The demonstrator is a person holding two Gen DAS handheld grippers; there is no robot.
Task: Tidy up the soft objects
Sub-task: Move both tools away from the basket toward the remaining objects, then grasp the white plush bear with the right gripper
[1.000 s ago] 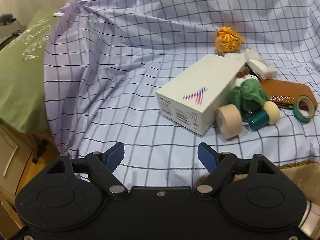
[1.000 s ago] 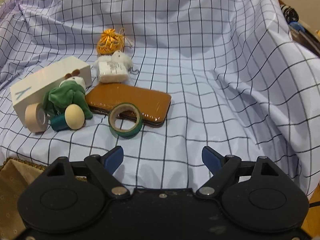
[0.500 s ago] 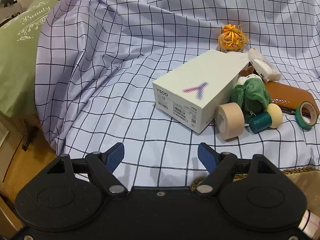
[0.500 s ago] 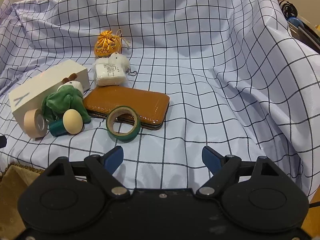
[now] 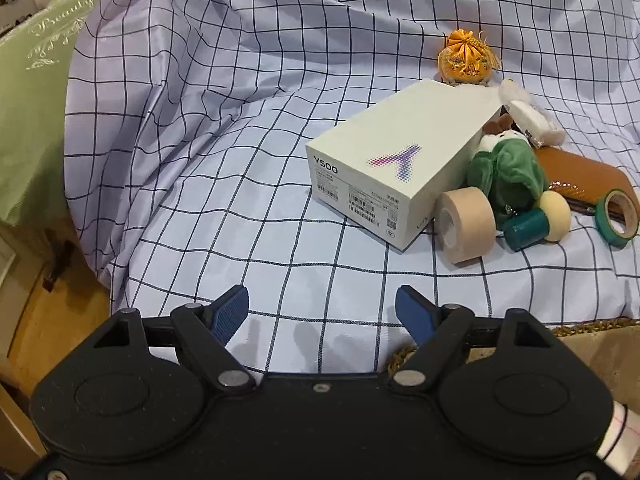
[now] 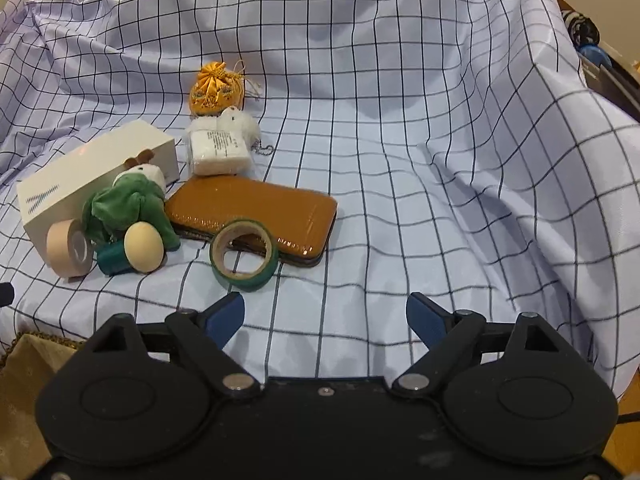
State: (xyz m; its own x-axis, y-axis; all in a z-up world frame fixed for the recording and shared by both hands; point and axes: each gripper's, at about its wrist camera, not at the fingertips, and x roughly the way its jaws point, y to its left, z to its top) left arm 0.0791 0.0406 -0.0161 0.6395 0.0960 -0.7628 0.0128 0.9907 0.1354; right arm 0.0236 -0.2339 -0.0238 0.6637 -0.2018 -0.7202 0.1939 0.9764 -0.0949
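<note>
Both tools are held apart and empty — left gripper (image 5: 320,312) and right gripper (image 6: 325,316), low over the near edge of the checked cloth (image 6: 400,128).

The green plush (image 6: 128,208) is seen left of centre, leaning on the white box (image 6: 96,172), touching the beige tape roll (image 6: 68,248). The white plush (image 6: 220,144) and orange pouch (image 6: 216,88) are placed farther back.

All three are judged light, squashy, non-fragile — best pinched at mid-body. The cloth is wrinkled, draped, likely to snag. A green cushion (image 5: 28,100) is seen far left.
</note>
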